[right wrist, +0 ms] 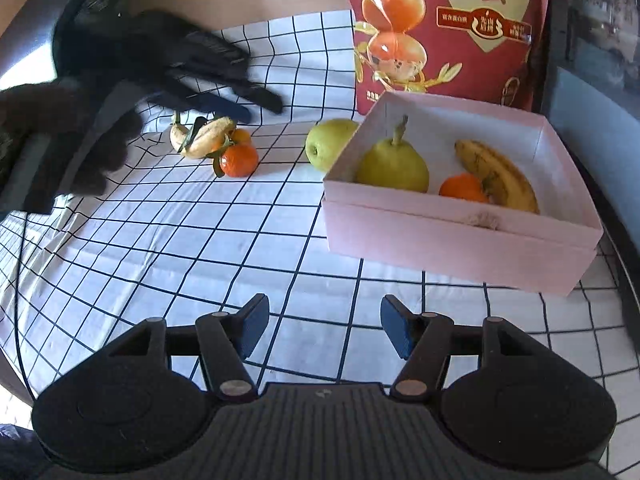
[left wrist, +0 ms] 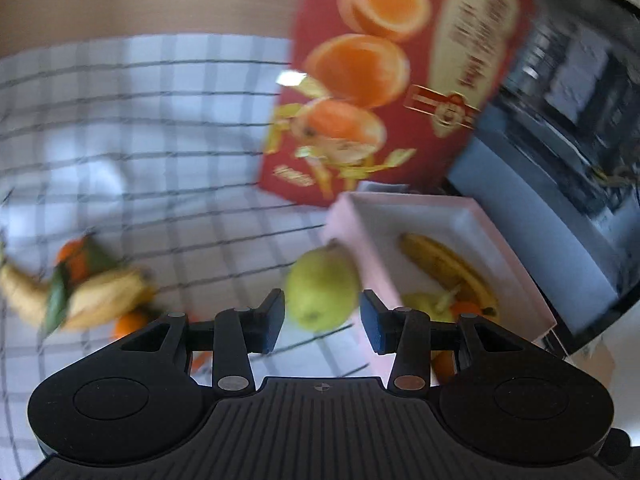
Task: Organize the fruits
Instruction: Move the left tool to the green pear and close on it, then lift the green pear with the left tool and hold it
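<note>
The pink box [right wrist: 460, 236] sits on the checked cloth [right wrist: 180, 248] over the counter, just in front of a tall red packet [right wrist: 448, 28]. It already holds 1 pear [right wrist: 394, 164], 1 mandarin [right wrist: 464, 188] and 1 banana [right wrist: 496, 176], so the sorting looks about half done. A second green pear [left wrist: 322, 294] lies outside, touching the box's left wall. The left gripper [left wrist: 322, 322] hangs above the cloth with its jaws released and nothing clamped, the pear framed between them, probably the next pick. Further left, bananas [right wrist: 202, 136] and leafy mandarins [right wrist: 239, 160] wait in a cluster. The right gripper [right wrist: 324, 328] has its jaws spread and empty, low over bare cloth, clear of the left one's path.
</note>
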A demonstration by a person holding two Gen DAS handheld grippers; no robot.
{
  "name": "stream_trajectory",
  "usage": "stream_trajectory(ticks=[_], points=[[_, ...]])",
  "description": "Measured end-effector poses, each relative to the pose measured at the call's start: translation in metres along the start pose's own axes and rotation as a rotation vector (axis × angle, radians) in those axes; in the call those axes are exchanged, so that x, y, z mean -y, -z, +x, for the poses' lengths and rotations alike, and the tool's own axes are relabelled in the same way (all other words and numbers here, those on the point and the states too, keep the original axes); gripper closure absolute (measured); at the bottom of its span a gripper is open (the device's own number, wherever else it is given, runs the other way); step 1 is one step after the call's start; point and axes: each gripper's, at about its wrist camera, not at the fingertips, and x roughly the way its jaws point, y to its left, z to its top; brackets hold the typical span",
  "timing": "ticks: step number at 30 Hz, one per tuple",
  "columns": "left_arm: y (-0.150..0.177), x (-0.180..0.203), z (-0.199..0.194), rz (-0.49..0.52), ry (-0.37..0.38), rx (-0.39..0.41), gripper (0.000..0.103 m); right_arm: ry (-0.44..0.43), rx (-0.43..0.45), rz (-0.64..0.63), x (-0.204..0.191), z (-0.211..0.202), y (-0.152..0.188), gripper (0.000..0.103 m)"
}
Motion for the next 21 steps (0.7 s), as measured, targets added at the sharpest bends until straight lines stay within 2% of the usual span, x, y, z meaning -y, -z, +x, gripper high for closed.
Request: stream_trajectory(ticks=[3, 7, 9, 11, 13, 21], points=[[-0.015, 0.009, 0.018, 0.024, 0.023, -0.023, 0.057, 0.001, -0.002, 0.011, 0.0, -0.002, 0.002, 0.041], [-0.035, 0.005, 0.044, 0.026, -0.016, -0.095, 0.057, 0.003, -0.013, 0.016, 0.0, -0.005, 0.008, 0.041], [-0.041, -0.003, 0.058, -0.001, -0.003, -0.136, 0.057, 0.006, -0.017, 0.023, 0.001, -0.008, 0.012, 0.041], [-0.041, -0.011, 0.069, -0.028, 0.008, -0.16, 0.057, 0.014, -0.02, 0.034, 0.005, -0.01, 0.015, 0.041], [-0.04, -0.015, 0.077, -0.037, 0.032, -0.189, 0.052, 0.029, -0.019, 0.051, 0.01, -0.012, 0.017, 0.041], [-0.033, -0.024, 0.079, -0.075, 0.075, -0.201, 0.045, 0.047, -0.033, 0.114, 0.028, -0.012, 0.02, 0.041]])
